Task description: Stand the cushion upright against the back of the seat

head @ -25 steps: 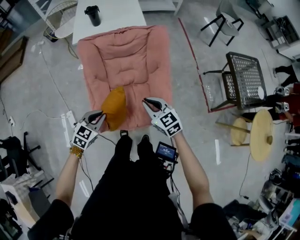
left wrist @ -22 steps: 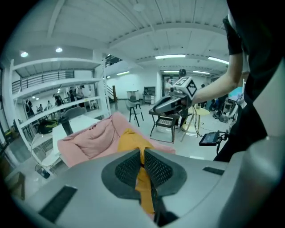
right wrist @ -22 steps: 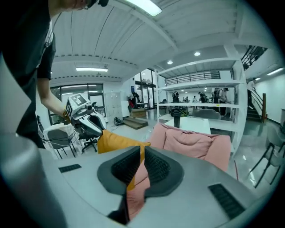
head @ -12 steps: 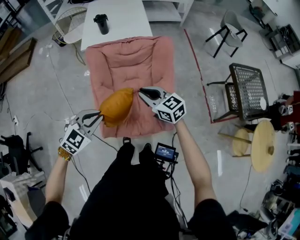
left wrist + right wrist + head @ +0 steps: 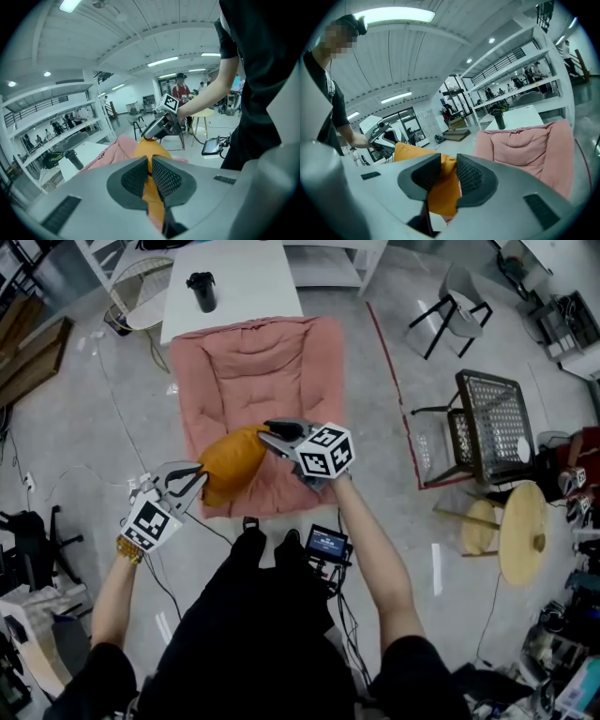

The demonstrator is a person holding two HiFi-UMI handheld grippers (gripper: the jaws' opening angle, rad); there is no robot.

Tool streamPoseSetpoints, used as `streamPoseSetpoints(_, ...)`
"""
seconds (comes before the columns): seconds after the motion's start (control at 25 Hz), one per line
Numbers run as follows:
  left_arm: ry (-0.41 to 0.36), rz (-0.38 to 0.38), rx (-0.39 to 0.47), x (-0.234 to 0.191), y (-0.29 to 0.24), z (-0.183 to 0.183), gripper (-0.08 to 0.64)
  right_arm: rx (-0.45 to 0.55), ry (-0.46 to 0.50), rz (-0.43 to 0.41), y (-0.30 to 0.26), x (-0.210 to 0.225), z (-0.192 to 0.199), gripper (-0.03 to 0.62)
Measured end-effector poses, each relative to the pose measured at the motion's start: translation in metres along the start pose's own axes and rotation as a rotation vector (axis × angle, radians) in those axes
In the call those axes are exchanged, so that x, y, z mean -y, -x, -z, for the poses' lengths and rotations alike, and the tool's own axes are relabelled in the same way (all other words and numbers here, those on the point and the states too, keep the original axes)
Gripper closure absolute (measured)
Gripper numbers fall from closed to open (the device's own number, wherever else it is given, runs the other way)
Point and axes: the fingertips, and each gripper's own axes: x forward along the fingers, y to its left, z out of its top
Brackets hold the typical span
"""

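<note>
Hanging over the front of the pink seat [image 5: 267,362], the orange cushion [image 5: 230,460] spans both claws. The left claw [image 5: 194,476] is clamped on one edge. The right claw [image 5: 274,434], its jaws just opened wide, straddles the opposite corner without pinching it. A black cup [image 5: 202,289], its contents unseen, stands on the white worktop [image 5: 248,277] behind.

Matt orange cloth cushion [image 5: 230,462]; soft quilted pink fabric seat [image 5: 255,362]
</note>
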Motion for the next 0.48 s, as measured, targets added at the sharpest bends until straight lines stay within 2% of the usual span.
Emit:
streamPoseSetpoints(0.08, 0.011, -0.006, -0.007, 0.0, -0.002, 0.003, 0.525, -0.019, 0.019, -0.005, 0.002, -0.003, 0.004, 0.527)
streamPoseSetpoints(0.16, 0.022, -0.013, -0.021, -0.004, -0.006, 0.008, 0.525, -0.035, 0.06, 0.008, 0.005, -0.005, 0.005, 0.545)
streamPoseSetpoints(0.28, 0.04, -0.021, -0.045, -0.012, -0.011, 0.017, 0.525, -0.041, 0.087, 0.036, 0.009, -0.005, 0.001, 0.549)
streamPoseSetpoints(0.48, 0.083, -0.031, -0.067, -0.022, -0.031, 0.033, 0.525, -0.036, 0.068, 0.079, 0.025, -0.003, 0.003, 0.552)
